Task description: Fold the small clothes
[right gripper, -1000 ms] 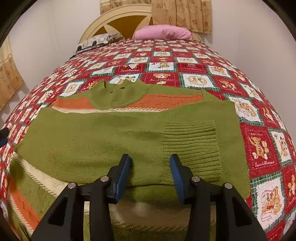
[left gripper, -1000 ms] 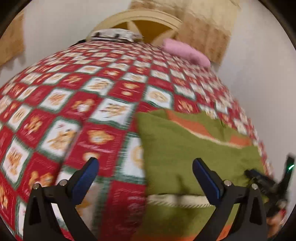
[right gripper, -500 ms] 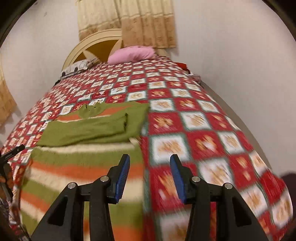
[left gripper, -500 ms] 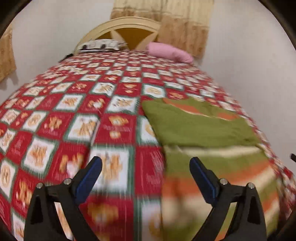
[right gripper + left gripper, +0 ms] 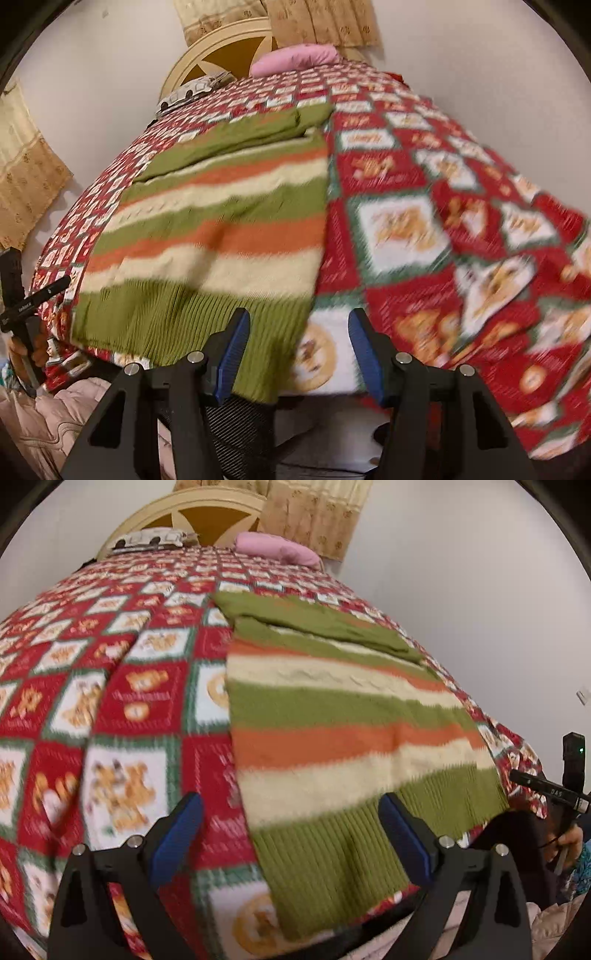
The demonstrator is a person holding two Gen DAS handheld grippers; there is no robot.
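A striped knit sweater [image 5: 343, 716] in green, orange and cream lies flat on the bed, sleeves folded across its upper part, ribbed green hem at the near bed edge. It also shows in the right wrist view [image 5: 218, 229]. My left gripper [image 5: 291, 834] is open and empty, just above the hem's left corner. My right gripper [image 5: 295, 347] is open and empty, at the hem's right corner near the bed edge. The other gripper shows at the right edge of the left wrist view [image 5: 569, 786].
The bed carries a red, green and white teddy-bear quilt [image 5: 110, 709]. A pink pillow [image 5: 277, 548] and a patterned pillow [image 5: 151, 539] lie by the cream headboard [image 5: 192, 509]. Curtains hang behind. A pinkish padded garment [image 5: 44, 417] lies below the bed edge.
Both grippers have pulled back from the sweater's folded sleeves to its hem at the near bed edge. The right gripper's jaws have opened wider.
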